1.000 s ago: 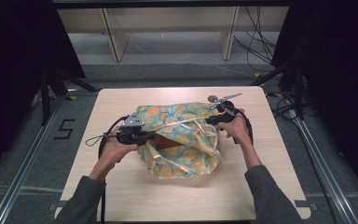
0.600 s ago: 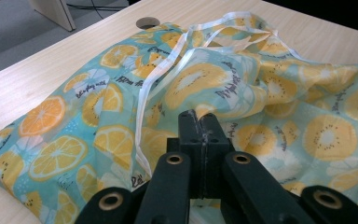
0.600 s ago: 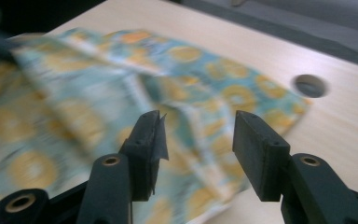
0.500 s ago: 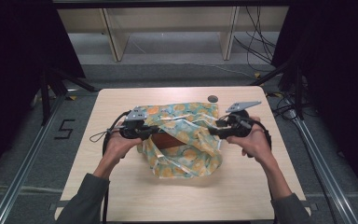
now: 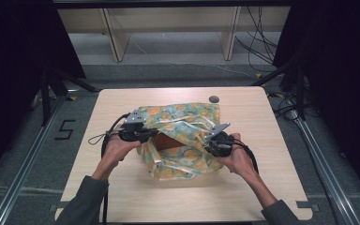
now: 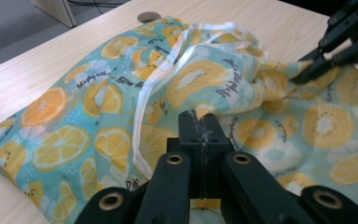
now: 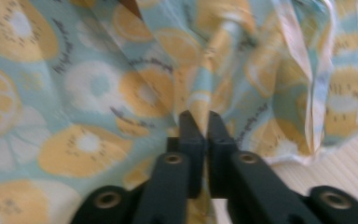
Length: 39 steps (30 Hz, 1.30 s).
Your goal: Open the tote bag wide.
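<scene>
A: Right gripper (image 5: 214,143) has come down from the bag's far right corner to its near right side since the earlier frames; left gripper (image 5: 143,134) hasn't budged. Bag (image 5: 180,140) has sagged lower on the right.

B: Jaws on the right?

A: They have just been closing, and now pinch a fold of the fruit-print cloth (image 7: 200,100) (its own view, blurred, shows the fabric running down between the black jaws).

B: And the left?

A: Closed tight on the bag's edge near the white drawstring (image 6: 144,107); cloth is bunched at its tips.

B: Where's the bag?

A: Middle of the table (image 5: 122,187), lying crumpled between both hands, mouth gaping with something brown inside (image 5: 171,143). Small dark disc (image 5: 213,99) sits on the tabletop just beyond its far right corner.
</scene>
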{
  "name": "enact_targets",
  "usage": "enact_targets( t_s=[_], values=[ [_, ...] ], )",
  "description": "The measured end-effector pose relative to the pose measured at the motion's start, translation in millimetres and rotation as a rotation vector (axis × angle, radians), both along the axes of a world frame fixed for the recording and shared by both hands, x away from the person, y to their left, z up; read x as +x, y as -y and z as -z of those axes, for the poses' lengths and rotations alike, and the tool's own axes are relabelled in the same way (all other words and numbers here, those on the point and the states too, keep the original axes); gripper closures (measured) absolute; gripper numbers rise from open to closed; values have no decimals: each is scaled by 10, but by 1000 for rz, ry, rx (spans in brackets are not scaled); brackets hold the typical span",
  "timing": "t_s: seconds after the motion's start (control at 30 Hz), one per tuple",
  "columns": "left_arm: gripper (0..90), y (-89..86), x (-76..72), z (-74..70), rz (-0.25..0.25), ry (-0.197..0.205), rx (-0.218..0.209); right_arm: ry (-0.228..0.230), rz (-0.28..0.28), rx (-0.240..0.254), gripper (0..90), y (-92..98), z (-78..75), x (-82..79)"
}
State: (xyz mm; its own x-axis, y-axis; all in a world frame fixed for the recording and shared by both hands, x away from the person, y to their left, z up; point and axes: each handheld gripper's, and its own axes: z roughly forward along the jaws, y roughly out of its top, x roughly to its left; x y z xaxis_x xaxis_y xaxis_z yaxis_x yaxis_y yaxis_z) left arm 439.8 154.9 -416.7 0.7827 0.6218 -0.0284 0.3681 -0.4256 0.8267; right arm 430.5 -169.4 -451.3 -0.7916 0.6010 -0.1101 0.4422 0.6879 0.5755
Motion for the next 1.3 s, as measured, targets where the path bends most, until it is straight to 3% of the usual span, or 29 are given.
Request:
enact_targets(
  t_s=[0.1, 0.17, 0.2, 0.23, 0.27, 0.33, 0.37, 0.47, 0.53, 0.57, 0.63, 0.73, 0.8, 0.83, 0.87, 0.9, 0.97, 1.0, 1.1, 1.17, 1.23, 1.3],
  values=[
    [895, -19, -80, 17, -1, 0, -12, -16, 44, 82, 900, 125, -53, -135],
    [895, -40, -138, 2, 11, 6, 4, -23, -23, 106, 900, 265, -140, -248],
    [896, -34, -176, -4, 3, 5, -13, 6, -28, 122, 900, 310, -154, -309],
    [896, -45, -205, -21, 19, 14, 8, 1, -46, 129, 900, 370, -192, -366],
    [896, -36, -245, -30, 13, 19, 1, -8, -42, 122, 900, 424, -234, -431],
    [896, -34, -310, -57, 26, 24, -17, -4, -48, 154, 900, 501, -273, -528],
    [896, -29, -339, -72, 33, 22, -26, -31, -45, 175, 900, 522, -299, -578],
    [896, -35, -390, -164, 48, 46, -28, -22, -81, 201, 900, 549, -399, -685],
    [895, -48, -390, -200, 42, 54, -26, 3, -102, 200, 900, 552, -504, -703],
    [895, -82, -336, -254, 28, 67, -39, 17, -94, 225, 900, 532, -536, -696],
    [896, -118, -233, -283, -15, 75, -53, 55, -90, 231, 900, 514, -631, -599],
    [895, -175, -6, -262, -94, 73, -53, 108, -19, 223, 900, 438, -735, -371],
    [895, -194, 163, -193, -123, 52, -41, 137, 35, 177, 900, 385, -752, -159],
    [895, -165, 212, -136, -163, 5, -42, 138, 54, 165, 900, 349, -734, -50],
    [895, -165, 212, -136, -163, 5, -42, 130, 67, 122, 900, 312, -719, 48],
    [895, -170, 317, -84, -134, 28, 4, 150, 81, 91, 900, 261, -662, 152],
    [895, -151, 514, 79, -188, -18, -9, 156, 102, 2, 900, 179, -553, 339],
    [895, -154, 575, 127, -199, -29, -1, 160, 121, -14, 900, 143, -475, 421],
    [895, -138, 721, 268, -227, -62, 17, 122, 142, -49, 900, 89, -296, 623],
    [895, -131, 800, 350, -227, -82, 65, 112, 155, -75, 900, 60, -189, 731],
    [894, -127, 844, 440, -237, -110, 53, 50, 180, -73, 889, 41, -96, 782],
    [882, -138, 842, 480, -221, -131, 63, 39, 172, -74, 856, 46, -33, 802]
  ],
)
